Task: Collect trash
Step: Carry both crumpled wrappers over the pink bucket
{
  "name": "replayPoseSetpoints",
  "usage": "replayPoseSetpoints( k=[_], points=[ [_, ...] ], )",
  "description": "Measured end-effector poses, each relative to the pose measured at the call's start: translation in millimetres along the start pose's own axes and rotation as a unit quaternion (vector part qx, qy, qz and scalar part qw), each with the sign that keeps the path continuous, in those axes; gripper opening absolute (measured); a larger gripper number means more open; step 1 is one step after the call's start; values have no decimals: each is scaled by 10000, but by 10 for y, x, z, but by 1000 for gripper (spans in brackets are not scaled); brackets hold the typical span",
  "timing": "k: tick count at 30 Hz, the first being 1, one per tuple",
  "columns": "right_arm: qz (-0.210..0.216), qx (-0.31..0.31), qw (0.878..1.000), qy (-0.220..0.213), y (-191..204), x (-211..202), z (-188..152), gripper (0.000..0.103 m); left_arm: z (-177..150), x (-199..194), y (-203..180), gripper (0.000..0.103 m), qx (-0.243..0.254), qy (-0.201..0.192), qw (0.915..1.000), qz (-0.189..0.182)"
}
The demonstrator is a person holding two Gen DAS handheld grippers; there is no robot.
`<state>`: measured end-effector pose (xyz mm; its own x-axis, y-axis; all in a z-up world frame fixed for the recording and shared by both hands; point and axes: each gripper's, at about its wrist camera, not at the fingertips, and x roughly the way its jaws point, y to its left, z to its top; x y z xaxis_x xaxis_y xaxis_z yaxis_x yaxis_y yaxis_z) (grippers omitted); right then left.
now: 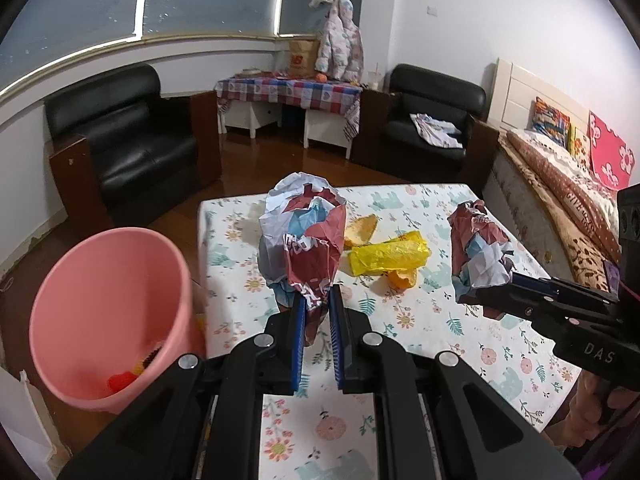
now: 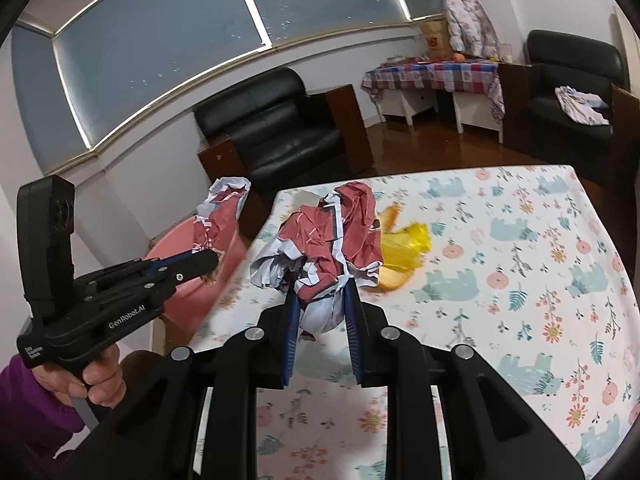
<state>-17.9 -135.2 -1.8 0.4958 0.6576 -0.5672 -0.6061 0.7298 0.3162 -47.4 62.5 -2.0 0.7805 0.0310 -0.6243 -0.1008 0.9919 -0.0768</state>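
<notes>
Two crumpled wrappers: left gripper jaws clamp one, right gripper jaws other.

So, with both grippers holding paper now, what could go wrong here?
The left gripper pinches only the lower tip of its crumpled wrapper, so it may slip out before reaching the pink bin. The right gripper and its wrapper hang above the yellow bag and could brush it.

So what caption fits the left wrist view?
Left gripper holds crumpled paper beside a pink bin.
</notes>
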Motion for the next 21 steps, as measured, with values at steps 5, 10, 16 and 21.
replayPoseSetpoints(
  k=[5, 10, 16, 21],
  points=[
    [211, -92, 9997, -62, 195, -32, 59, 22, -25, -253, 149, 11, -209, -255, 9994, 126],
    [458, -139, 9988, -79, 371, -16, 148, 22, -113, -540, 350, 11, -429, -482, 9973, 344],
    [827, -254, 9962, -34, 677, 120, 286, 22, -233, -791, 620, 11, -730, -650, 9935, 591],
    [1149, -288, 9929, 80, 928, 287, 411, 22, -315, -925, 857, 11, -971, -697, 9897, 793]
  ],
)
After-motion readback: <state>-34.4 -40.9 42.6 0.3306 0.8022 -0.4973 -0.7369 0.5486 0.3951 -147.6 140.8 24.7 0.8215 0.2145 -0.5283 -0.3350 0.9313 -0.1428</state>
